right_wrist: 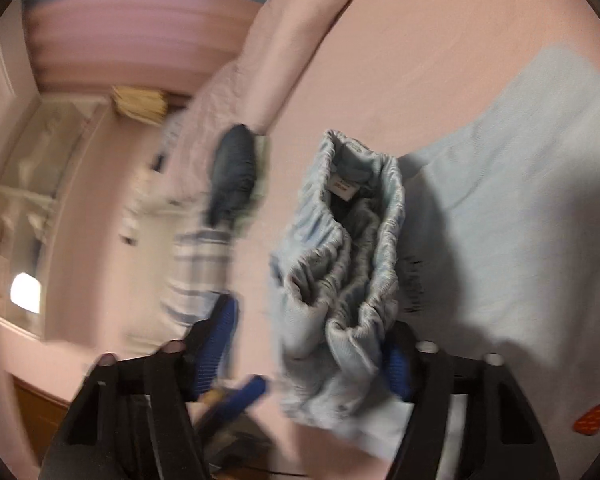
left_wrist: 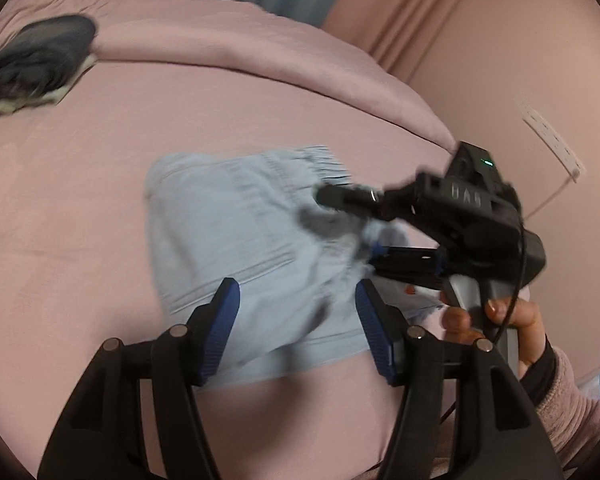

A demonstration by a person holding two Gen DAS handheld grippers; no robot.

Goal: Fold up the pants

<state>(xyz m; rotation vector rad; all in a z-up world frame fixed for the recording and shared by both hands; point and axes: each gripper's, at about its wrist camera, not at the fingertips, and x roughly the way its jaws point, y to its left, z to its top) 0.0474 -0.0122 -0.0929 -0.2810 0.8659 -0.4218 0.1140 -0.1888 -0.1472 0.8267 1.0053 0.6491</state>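
Observation:
Light blue pants (left_wrist: 236, 240) lie folded on the pink bed (left_wrist: 80, 220). My left gripper (left_wrist: 298, 324) hovers over their near edge. Its jaws are open and the cloth lies below them, not pinched. From the right, a hand (left_wrist: 500, 316) holds my right gripper (left_wrist: 352, 224) at the bunched waistband. In the right wrist view the elastic waistband (right_wrist: 352, 240) stands crumpled between the right gripper's (right_wrist: 306, 352) jaws. It rests against the right finger (right_wrist: 396, 364), while the left finger (right_wrist: 216, 340) is apart from it. The picture is blurred.
A dark garment (left_wrist: 40, 56) lies at the bed's far left, also seen as the dark garment (right_wrist: 236, 168) beside a striped cloth (right_wrist: 196, 272). A rolled pink duvet (left_wrist: 260, 64) lines the far side. Flat light blue fabric (right_wrist: 500, 200) carries a strawberry print (right_wrist: 592, 420).

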